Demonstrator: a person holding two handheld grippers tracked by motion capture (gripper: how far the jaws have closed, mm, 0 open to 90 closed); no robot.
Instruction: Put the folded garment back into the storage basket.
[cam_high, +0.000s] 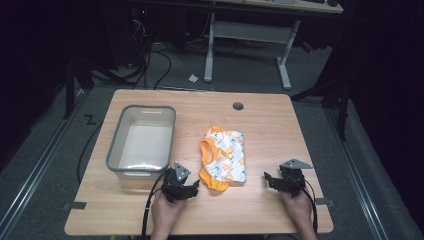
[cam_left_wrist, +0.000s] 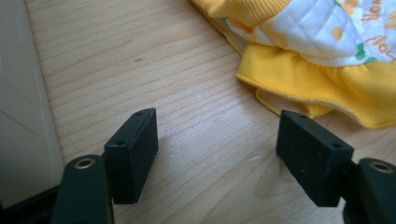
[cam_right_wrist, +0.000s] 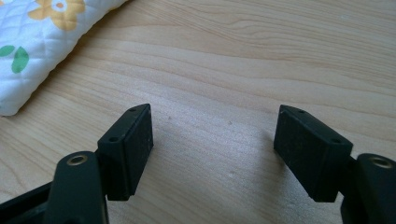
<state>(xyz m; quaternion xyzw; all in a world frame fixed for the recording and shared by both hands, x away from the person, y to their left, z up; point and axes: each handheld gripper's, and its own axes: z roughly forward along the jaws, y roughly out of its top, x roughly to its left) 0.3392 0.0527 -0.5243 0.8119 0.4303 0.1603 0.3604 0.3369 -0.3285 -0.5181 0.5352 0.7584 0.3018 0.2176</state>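
Table (cam_high: 260, 125): light wood top, with a round dark hole (cam_high: 238, 106) near its far edge.

Bin (cam_high: 141, 141): clear plastic with a grey rim, on the left half of the table, long side running near to far. It looks empty, though the pale bottom is hard to read from the high view.

Garment (cam_high: 223, 157): folded, small, quilted white cloth with an orange and yellow print, orange ribbed trim and a yellow ruffled hem. It lies at the middle of the table, just right of the bin and apart from it.

Left gripper (cam_high: 192, 187): held in the left hand (cam_high: 165, 212) at the near edge, just near of the bin's near right corner and close to the garment's near left corner. Jaws spread wide over bare wood, gripping nothing; in the left gripper view the yellow hem lies just beyond the right jaw.

Right gripper (cam_high: 270, 179): held in the right hand (cam_high: 299, 205), right of the garment and apart from it. Jaws spread wide over bare wood, gripping nothing; in the right gripper view the garment's white edge sits at the far left.
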